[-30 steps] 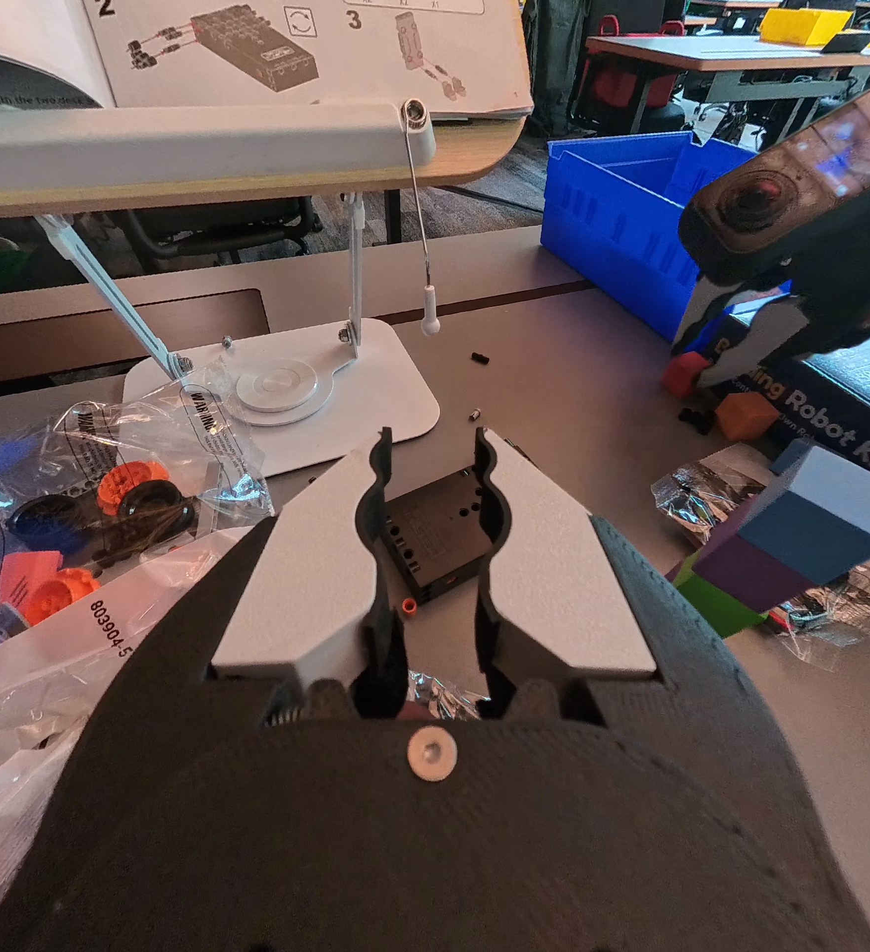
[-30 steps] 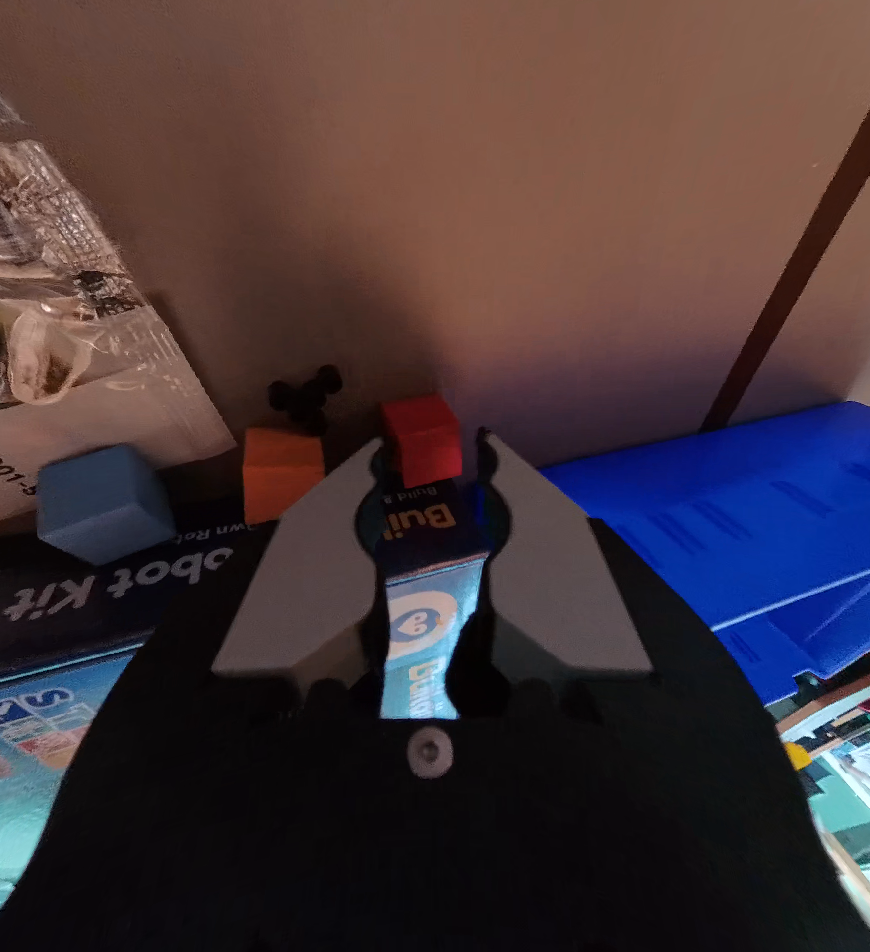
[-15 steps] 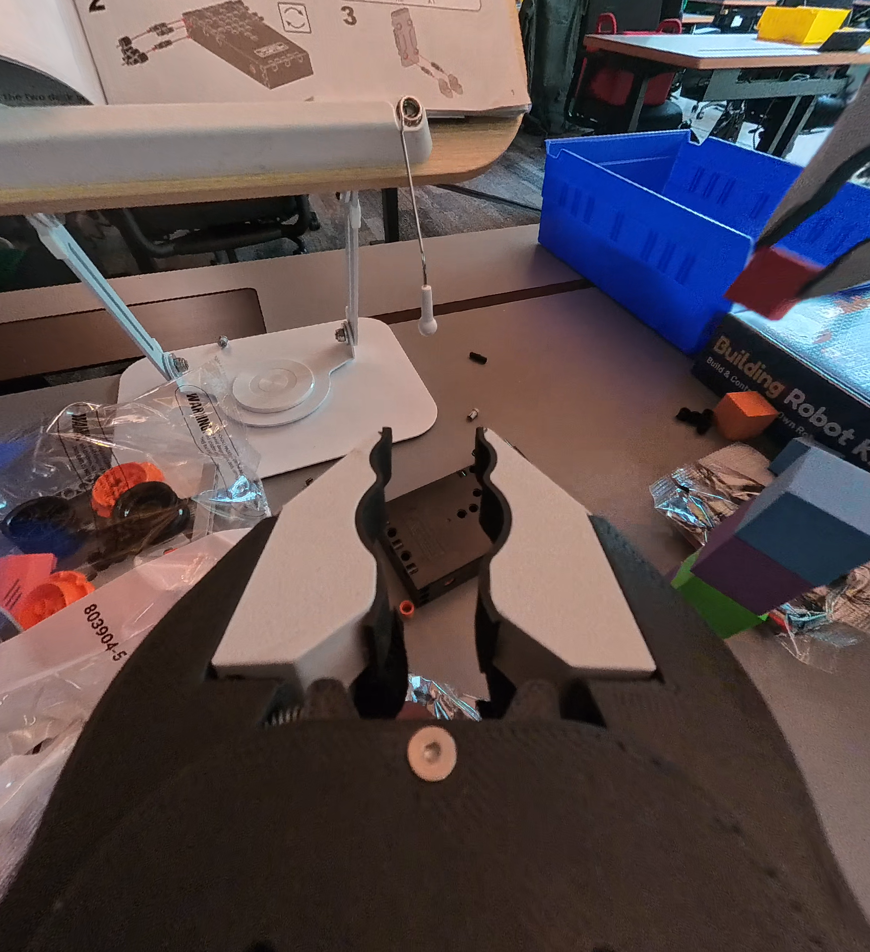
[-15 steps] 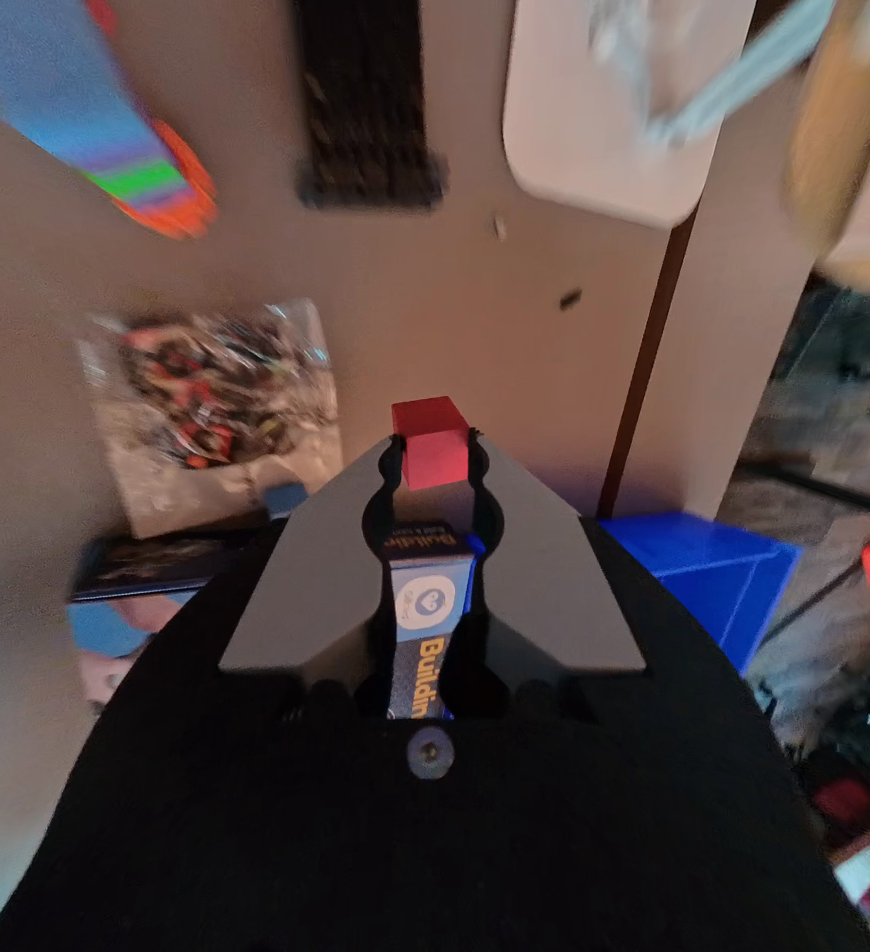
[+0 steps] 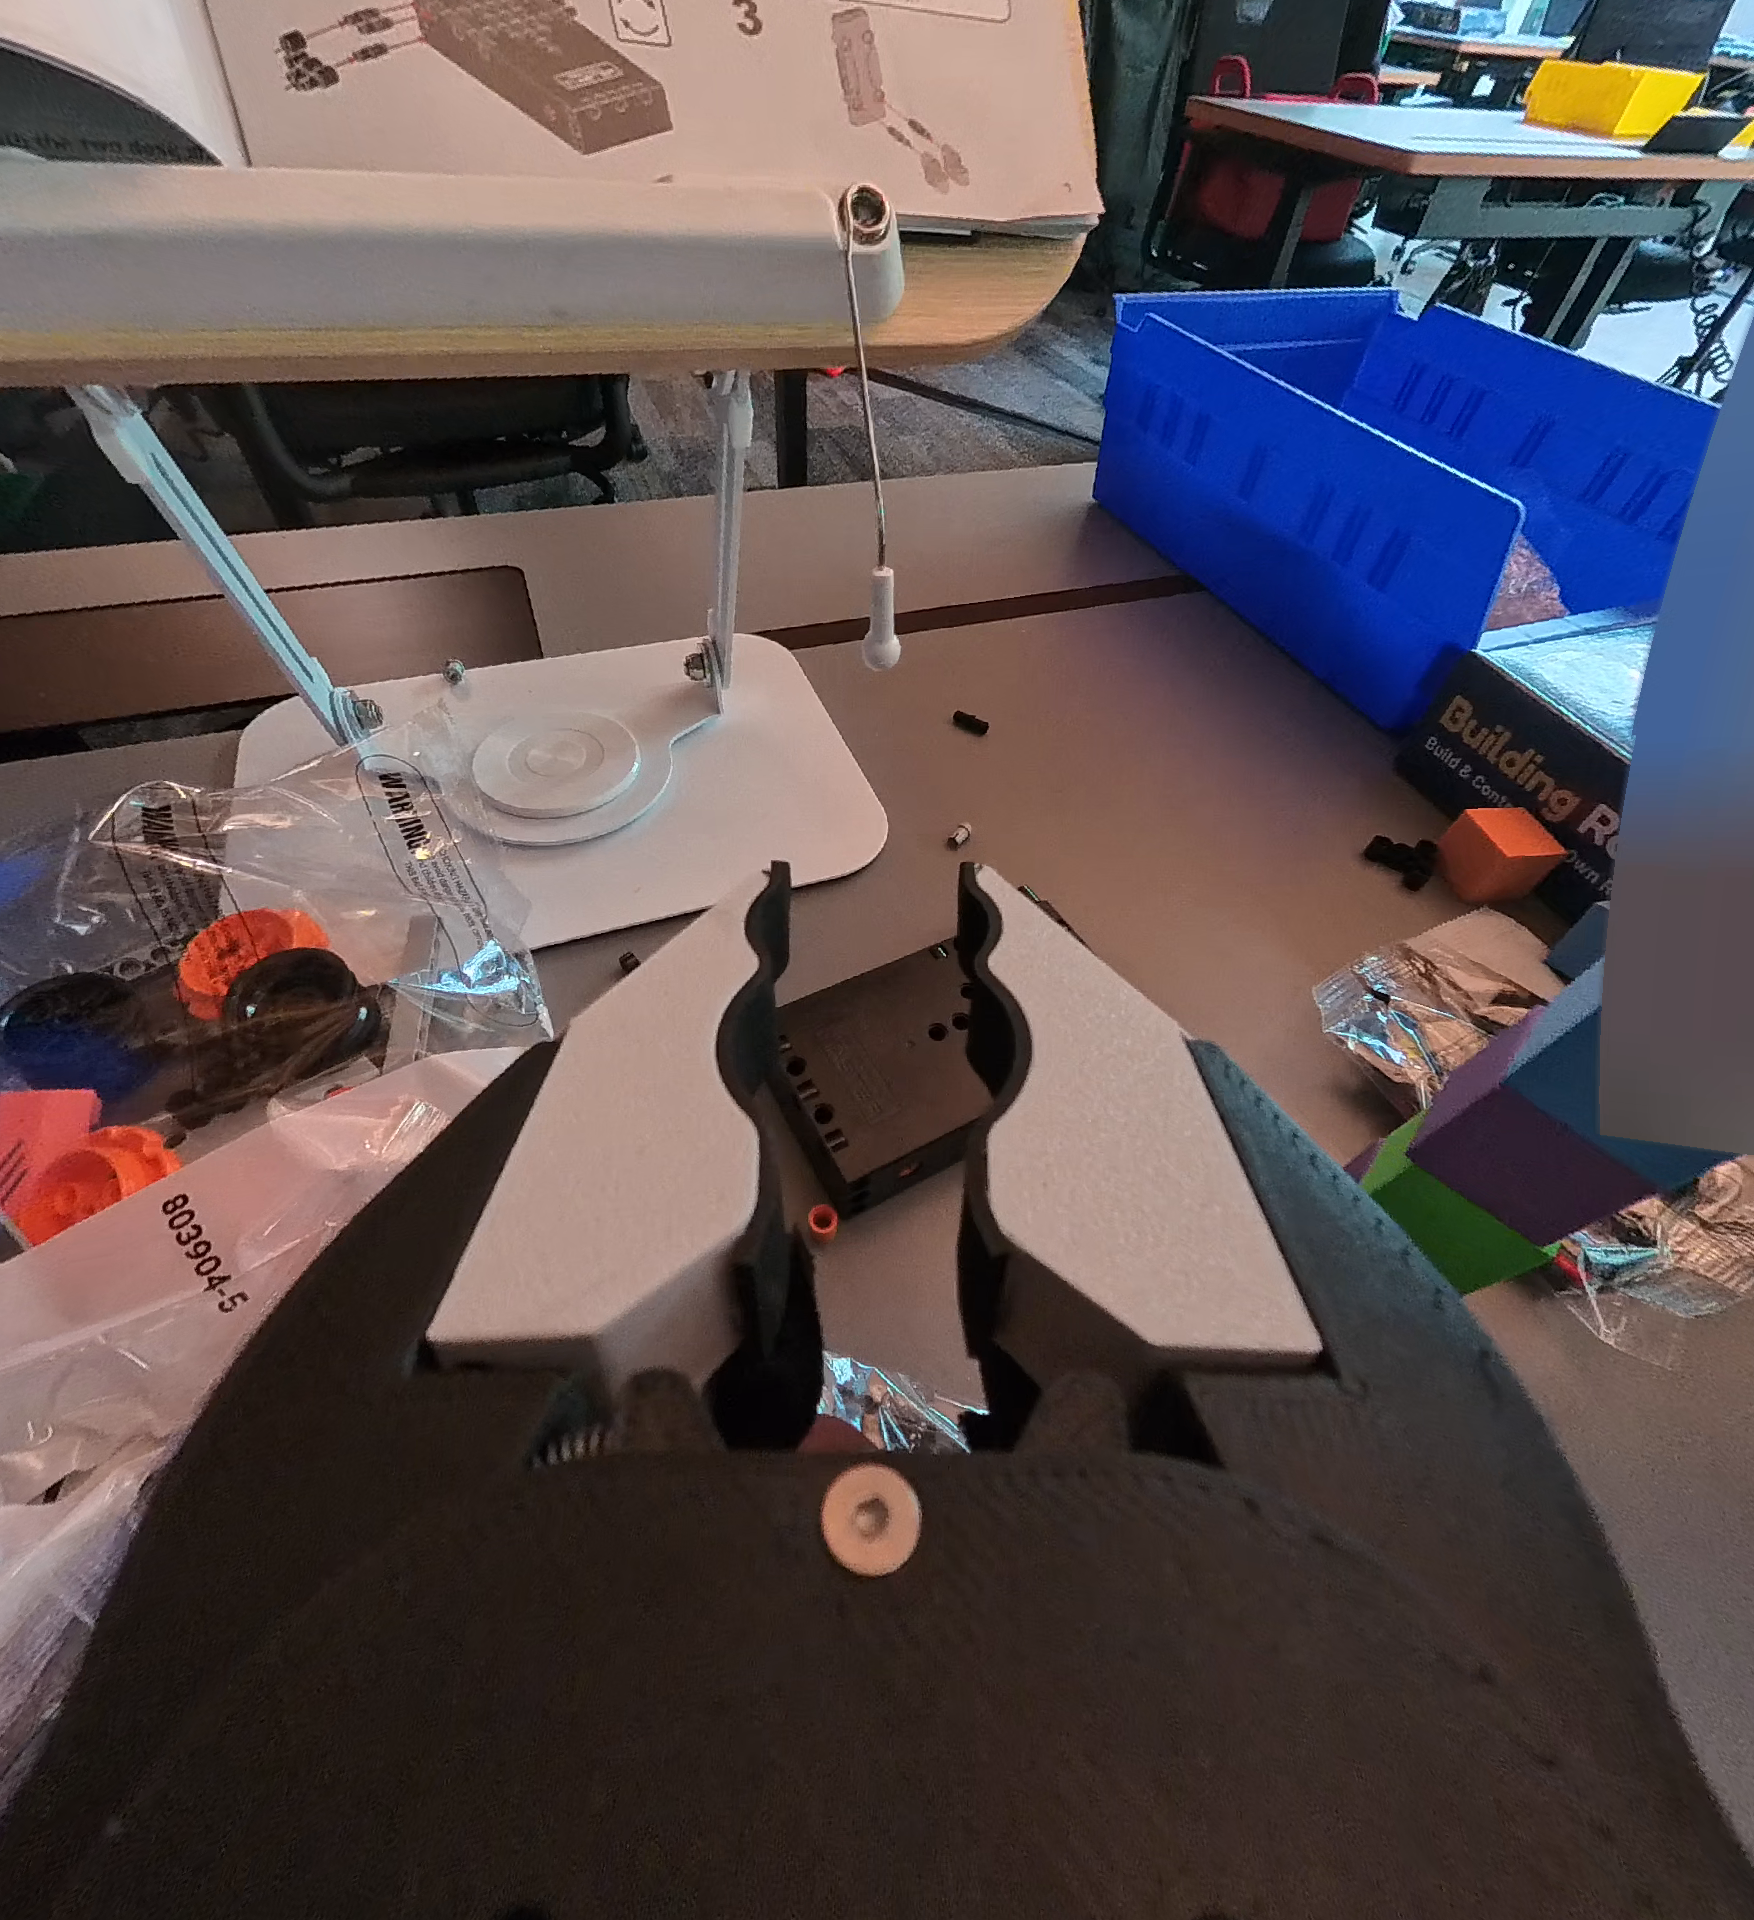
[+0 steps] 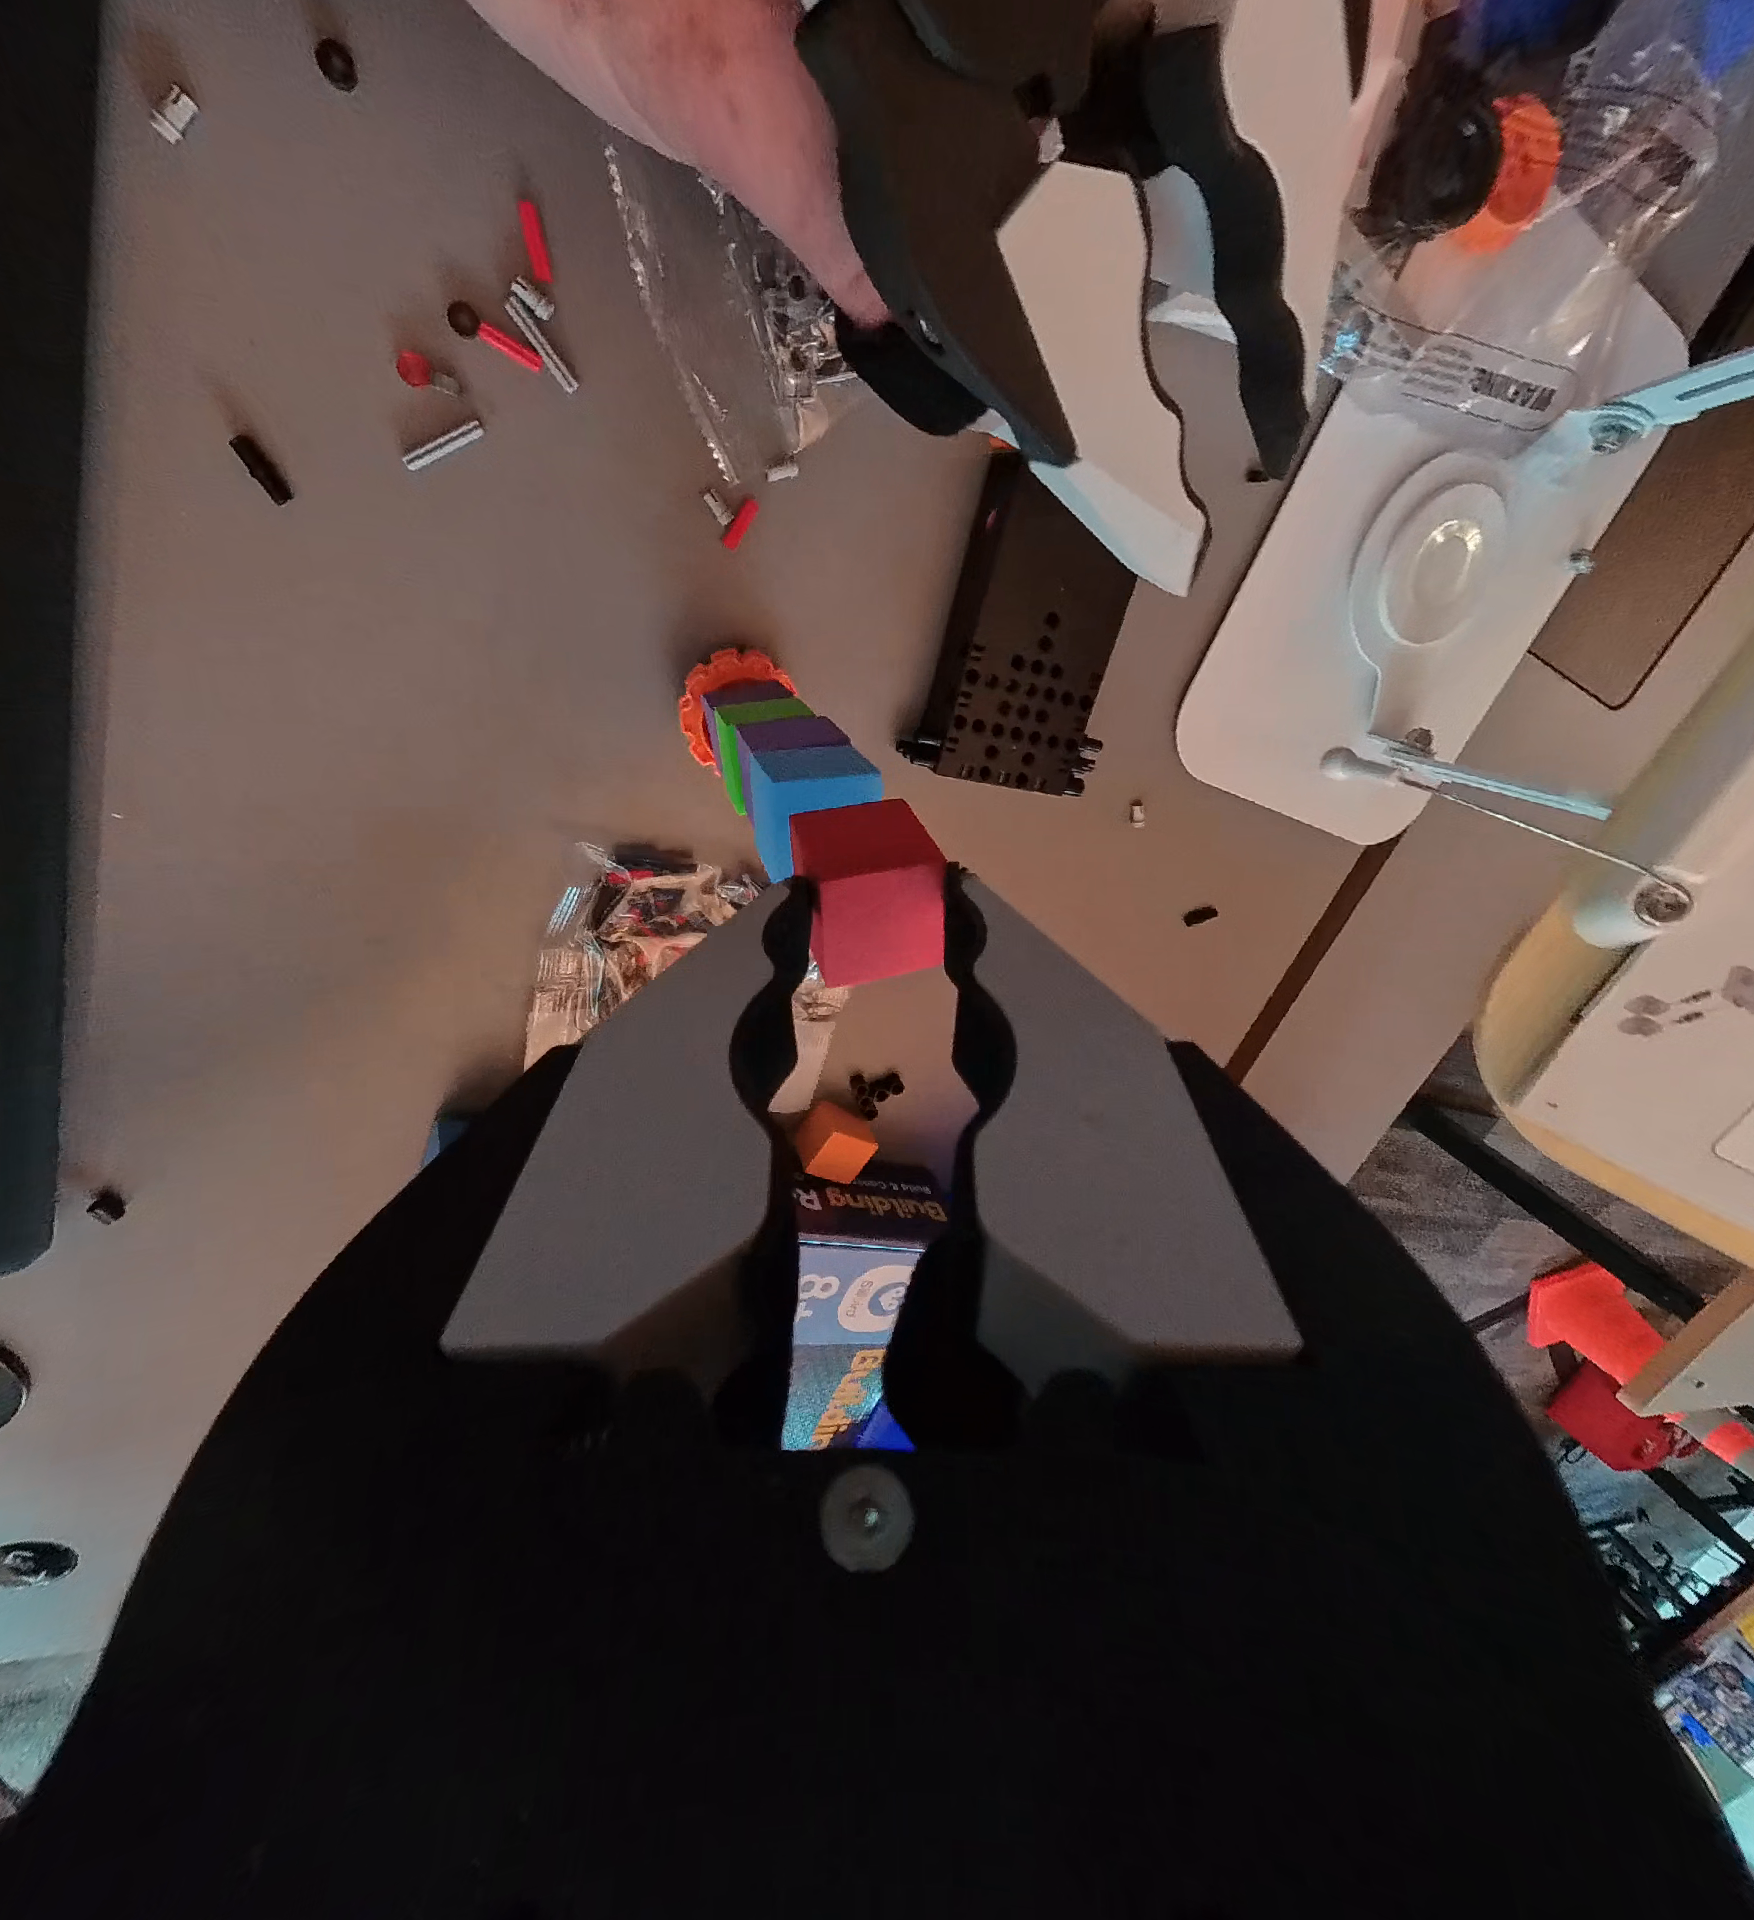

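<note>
The counter [image 5: 1112, 665] carries a white stand [image 5: 582, 790] with an open instruction booklet [image 5: 644, 83] on top, a blue bin [image 5: 1299, 520] at the far right, and bags of parts [image 5: 260, 956] at the left.

A black perforated block [image 5: 883, 1070] lies flat on the counter directly ahead of the left gripper [image 5: 868, 883]. That gripper is open and empty, hovering with its jaws either side of the block's near end, not touching it.

The right gripper [image 6: 873, 883] is closed on a red cube [image 6: 873, 914], pinched at the fingertips. It is held just above a stack of cubes [image 6: 790, 769] — blue uppermost, then purple and green. An orange cube [image 6: 831, 1138] sits apart, near a printed box [image 6: 868, 1216].
</note>
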`<state>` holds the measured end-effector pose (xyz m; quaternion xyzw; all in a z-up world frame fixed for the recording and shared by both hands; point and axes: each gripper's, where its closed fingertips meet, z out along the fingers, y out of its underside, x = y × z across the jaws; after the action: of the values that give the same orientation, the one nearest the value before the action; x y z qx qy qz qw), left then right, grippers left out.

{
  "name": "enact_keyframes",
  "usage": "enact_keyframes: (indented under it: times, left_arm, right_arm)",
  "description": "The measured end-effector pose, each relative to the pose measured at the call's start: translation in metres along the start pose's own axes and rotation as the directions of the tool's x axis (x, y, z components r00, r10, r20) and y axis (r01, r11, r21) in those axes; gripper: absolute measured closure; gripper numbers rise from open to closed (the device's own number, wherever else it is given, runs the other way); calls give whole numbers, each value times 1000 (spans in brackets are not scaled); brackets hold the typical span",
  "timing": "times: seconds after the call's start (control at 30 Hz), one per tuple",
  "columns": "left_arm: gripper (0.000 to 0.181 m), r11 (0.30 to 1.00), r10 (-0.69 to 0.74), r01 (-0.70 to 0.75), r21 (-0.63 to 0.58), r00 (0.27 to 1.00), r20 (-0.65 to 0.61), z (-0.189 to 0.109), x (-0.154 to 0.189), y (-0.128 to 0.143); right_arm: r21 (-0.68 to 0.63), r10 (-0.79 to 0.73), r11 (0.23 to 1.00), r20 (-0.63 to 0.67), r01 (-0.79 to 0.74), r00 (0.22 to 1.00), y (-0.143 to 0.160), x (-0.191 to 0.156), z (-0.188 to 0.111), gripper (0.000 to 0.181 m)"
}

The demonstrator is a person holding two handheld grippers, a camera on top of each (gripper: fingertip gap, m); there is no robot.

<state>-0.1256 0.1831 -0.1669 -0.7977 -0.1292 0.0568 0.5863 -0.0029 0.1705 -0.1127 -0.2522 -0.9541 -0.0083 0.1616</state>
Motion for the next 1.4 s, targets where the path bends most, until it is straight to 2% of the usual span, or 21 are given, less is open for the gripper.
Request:
enact_keyframes:
  times: [0.57, 0.67, 0.77, 0.9, 1.0, 1.1, 1.17, 1.27, 1.4]
  left_arm:
    - [151, 1000, -5, 5, 7, 1000, -3, -1, 0, -2]
    - [151, 1000, -5, 5, 7, 1000, -2, -1, 0, -2]
    - [151, 1000, -6, 6, 9, 1000, -2, -2, -1, -2]
    - [151, 1000, -8, 8, 11, 1000, 0, -2, -1, -3]
    - [151, 1000, -15, 15, 16, 1000, 5, -3, -3, -4]
    - [151, 1000, -20, 20, 17, 1000, 5, -3, -4, -4]
    - [151, 1000, -20, 20, 15, 1000, 6, -3, -3, -3]
    - [151, 1000, -17, 17, 12, 1000, 8, -2, -4, -2]
    - [151, 1000, -21, 20, 6, 1000, 12, -1, -5, 0]
  right_arm:
    - [-68, -26, 997, 8, 26, 1000, -1, -3, 15, 157]
    - [-71, -23, 997, 0, 23, 1000, -2, -2, 15, 150]
    - [-40, -13, 999, -15, 12, 1000, -3, -1, 10, 147]
    - [73, 58, 996, -60, -53, 997, 1, 8, -17, 145]
    - [141, 163, 979, -97, -148, 982, 27, 20, -39, 145]
    - [99, 287, 957, -149, -274, 946, 84, 34, -39, 145]
    - [39, 348, 937, -143, -346, 926, 122, 34, -21, 145]
    - [-87, 402, 908, -97, -410, 911, 165, 21, 23, 146]
    - [-223, 423, 882, -11, -415, 906, 196, -4, 80, 144]
